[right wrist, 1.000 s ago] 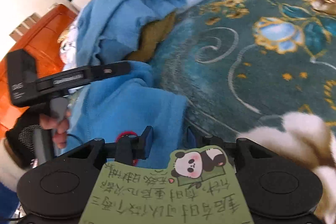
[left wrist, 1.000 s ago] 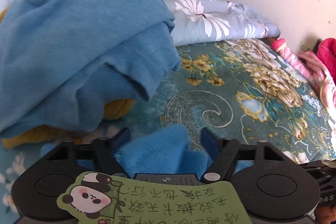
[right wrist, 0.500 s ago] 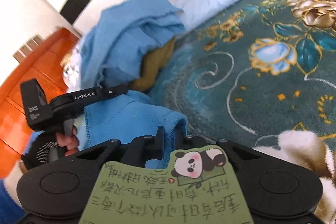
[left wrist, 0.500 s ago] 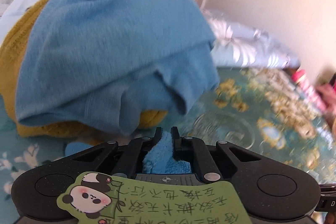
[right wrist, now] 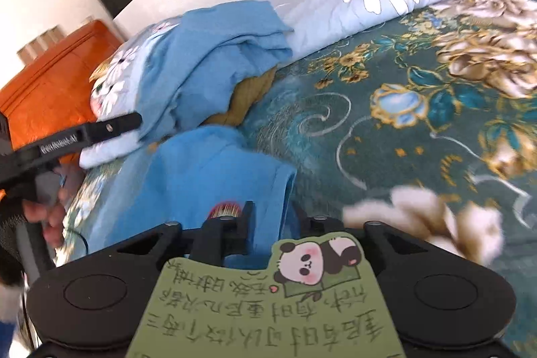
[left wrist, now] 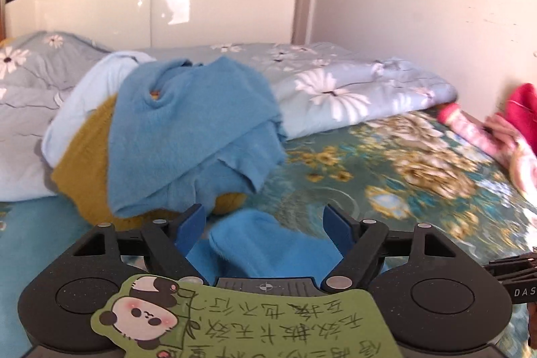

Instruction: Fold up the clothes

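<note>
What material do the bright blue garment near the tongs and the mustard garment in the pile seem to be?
Bright blue garment: probably fleece, matte, with a fuzzy nap. Mustard garment: seemingly a knit, matte; motion blur hides the stitches.

- The mustard-yellow knit garment (left wrist: 84, 170) lies mostly buried under the blue sweater (left wrist: 191, 130); its outline cannot be told.
- The bright blue garment (right wrist: 208, 187) runs under the right gripper (right wrist: 270, 217) body, so its near edge is hidden; whether the opening jaws' pads touch it cannot be told.
- In the left wrist view the same garment's near part is covered by the green panda note (left wrist: 241, 321).
- The pink clothing (left wrist: 486, 130) is blurred and cut off by the right edge.
- The hand (right wrist: 50, 217) on the left gripper handle is blurred and partly off-frame.
- The red patch (right wrist: 225, 208) on the garment is half hidden behind a finger.
</note>
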A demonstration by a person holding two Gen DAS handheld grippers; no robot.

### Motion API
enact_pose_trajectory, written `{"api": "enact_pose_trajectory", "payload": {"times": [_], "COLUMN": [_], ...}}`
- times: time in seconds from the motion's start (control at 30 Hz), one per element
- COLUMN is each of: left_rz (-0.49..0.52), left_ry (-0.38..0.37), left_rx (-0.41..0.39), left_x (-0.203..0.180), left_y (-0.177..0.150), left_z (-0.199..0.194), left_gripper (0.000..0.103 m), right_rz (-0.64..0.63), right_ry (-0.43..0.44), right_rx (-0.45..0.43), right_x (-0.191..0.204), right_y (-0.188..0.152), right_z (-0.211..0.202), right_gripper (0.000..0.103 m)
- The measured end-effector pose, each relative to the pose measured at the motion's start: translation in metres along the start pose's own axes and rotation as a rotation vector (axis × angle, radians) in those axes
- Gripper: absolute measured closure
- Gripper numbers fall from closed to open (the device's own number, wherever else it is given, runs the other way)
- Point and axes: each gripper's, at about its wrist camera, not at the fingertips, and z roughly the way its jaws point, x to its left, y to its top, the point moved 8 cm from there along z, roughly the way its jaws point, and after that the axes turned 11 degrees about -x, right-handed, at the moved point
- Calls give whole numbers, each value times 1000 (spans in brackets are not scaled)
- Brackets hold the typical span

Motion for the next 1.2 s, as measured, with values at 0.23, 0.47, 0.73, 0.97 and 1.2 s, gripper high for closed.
{"api": "enact_pose_trajectory", "payload": {"times": [0.23, 0.47, 0.73, 0.97, 1.2], "left_rz": [-87, -225, -344, -385, -412], "left_ry": [18, 72, 172, 202, 208], "left_rx": [22, 82, 109, 117, 143], "left_x": [-6, 3, 26, 39, 44], "left_y": [-42, -113, -168, -183, -200], "left_z": [-92, -149, -202, -225, -234], "left_gripper": [15, 14, 14, 14, 14], "right_rz": [-33, 15, 40, 70, 26], "right_ry": [-37, -92, -97, -83, -71], "right_rx": [86, 126, 116, 116, 107], "right_x": [-6, -21, -17, -17, -9], "right_y": [-67, -119, -138, -139, -141], "right_z": [-72, -103, -107, -110, -115], "right_gripper": [60, 57, 57, 56, 66]}}
